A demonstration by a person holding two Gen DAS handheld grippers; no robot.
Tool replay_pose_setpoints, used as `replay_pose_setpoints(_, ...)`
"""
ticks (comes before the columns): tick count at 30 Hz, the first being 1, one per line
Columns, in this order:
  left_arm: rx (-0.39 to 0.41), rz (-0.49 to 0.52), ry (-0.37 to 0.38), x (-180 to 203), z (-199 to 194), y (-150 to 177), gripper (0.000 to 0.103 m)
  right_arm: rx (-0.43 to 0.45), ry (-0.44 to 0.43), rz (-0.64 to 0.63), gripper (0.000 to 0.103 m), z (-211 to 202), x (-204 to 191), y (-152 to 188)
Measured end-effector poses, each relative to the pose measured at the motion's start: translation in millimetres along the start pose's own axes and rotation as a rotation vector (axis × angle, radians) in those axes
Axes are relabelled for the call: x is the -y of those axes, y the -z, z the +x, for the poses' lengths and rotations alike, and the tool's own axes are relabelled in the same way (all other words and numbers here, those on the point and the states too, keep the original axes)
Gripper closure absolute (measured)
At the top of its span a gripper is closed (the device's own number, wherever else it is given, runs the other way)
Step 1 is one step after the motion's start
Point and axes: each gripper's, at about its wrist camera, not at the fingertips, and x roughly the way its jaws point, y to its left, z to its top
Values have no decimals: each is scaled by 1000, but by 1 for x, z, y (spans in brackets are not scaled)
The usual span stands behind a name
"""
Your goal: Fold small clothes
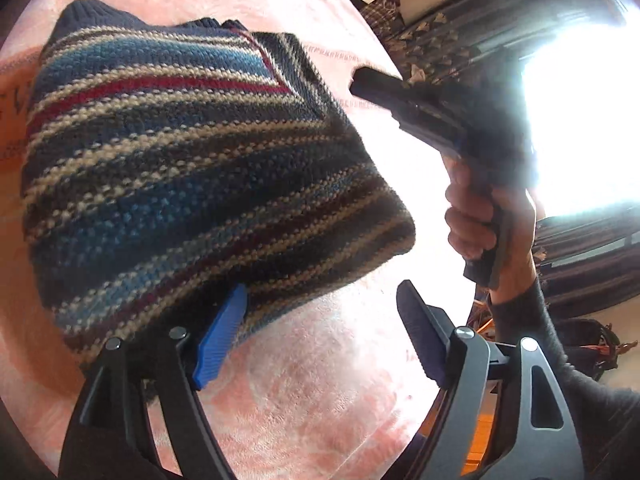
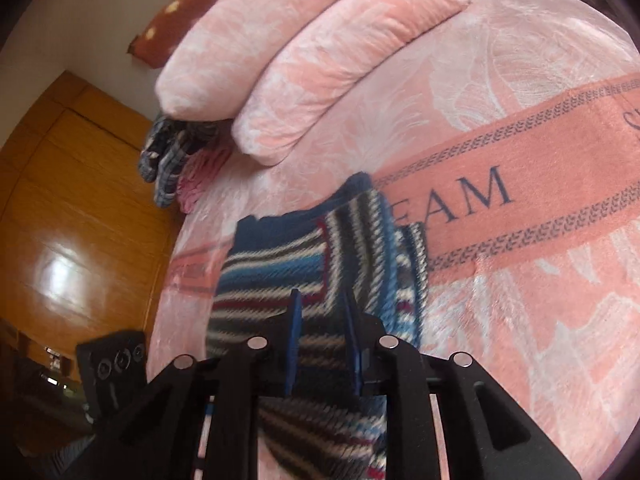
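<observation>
A striped knit sweater (image 1: 180, 168) in blue, dark, cream and red lies folded on the pink bed cover (image 1: 320, 392). My left gripper (image 1: 320, 332) is open wide at the sweater's near edge. Its left blue pad (image 1: 220, 336) touches the hem, and its right finger (image 1: 420, 332) is over bare cover. A hand (image 1: 476, 216) holds my right gripper (image 1: 360, 80) above the sweater's right side, with no fabric at its tip. In the right wrist view the right gripper (image 2: 323, 320) has its jaws close together, and the sweater (image 2: 272, 272) lies ahead and below.
Two pink pillows (image 2: 320, 60) lie at the head of the bed. Checked and pink clothes (image 2: 172, 160) hang off the bed's edge beside a wooden wardrobe (image 2: 72, 220). A lettered band (image 2: 520, 184) crosses the cover. A bright window (image 1: 580, 120) and dark curtains (image 1: 440, 48) stand to the right.
</observation>
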Motion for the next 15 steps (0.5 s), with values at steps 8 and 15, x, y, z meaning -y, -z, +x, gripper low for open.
replay_pose_setpoints(8,194,-228,48,-58,-83,15,17,-89,44,-47,95,-13,19,62)
replay_pose_setpoints(15,162,-305,-3,-107,-87,32,13,-236,134,56,46,2,46,82)
